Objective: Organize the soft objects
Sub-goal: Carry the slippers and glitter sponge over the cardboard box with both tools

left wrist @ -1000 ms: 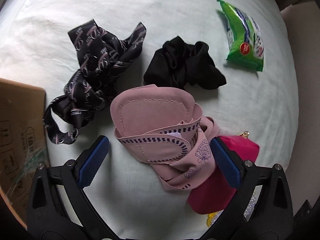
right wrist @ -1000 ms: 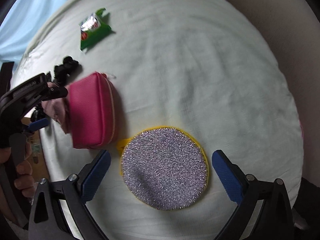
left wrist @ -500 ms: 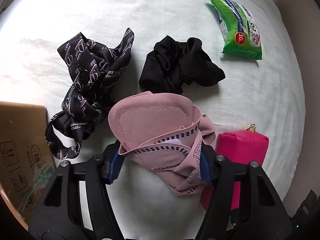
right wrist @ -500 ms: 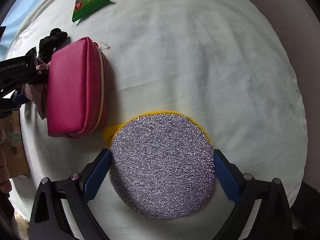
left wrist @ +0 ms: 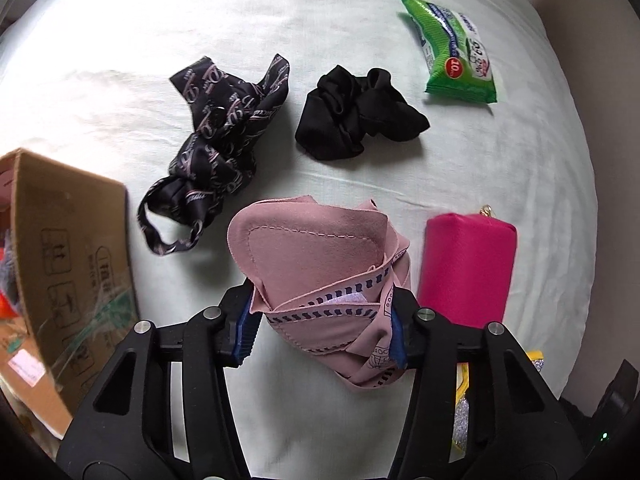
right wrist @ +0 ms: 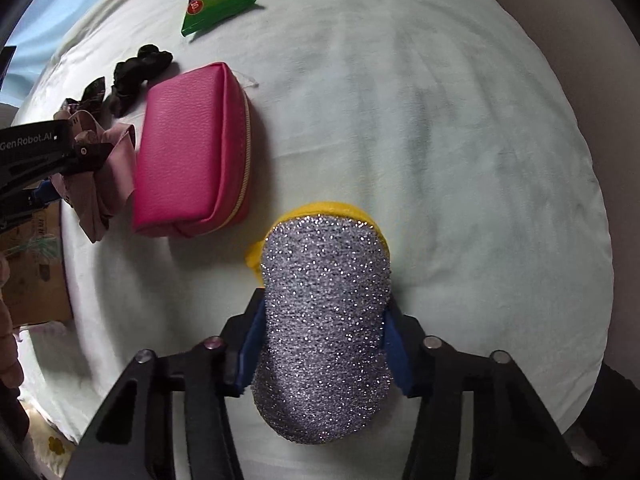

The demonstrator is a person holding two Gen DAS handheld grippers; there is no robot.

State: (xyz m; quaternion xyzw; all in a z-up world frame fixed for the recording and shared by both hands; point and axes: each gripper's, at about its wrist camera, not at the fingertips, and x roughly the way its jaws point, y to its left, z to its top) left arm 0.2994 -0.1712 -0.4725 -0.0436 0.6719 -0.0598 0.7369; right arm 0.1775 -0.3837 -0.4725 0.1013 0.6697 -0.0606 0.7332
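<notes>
Left gripper [left wrist: 320, 328] just closed, clamped on pink cloth [left wrist: 320, 264]; right gripper [right wrist: 324, 356] just closed, squeezing glittery scouring pad [right wrist: 324, 320].

A dusty-pink cloth [left wrist: 316, 264] carries navy dashed stitching. The scarf [left wrist: 218, 136] is black with pale pink lettering, and the scrunchie [left wrist: 356, 120] is plain black. The pouch [right wrist: 192, 152] is hot pink with a cream zip. The round scrubber [right wrist: 324, 320] glitters silver with a yellow rim. The packet [left wrist: 456, 52] is green; the sheet [right wrist: 440, 120] is pale mint.
</notes>
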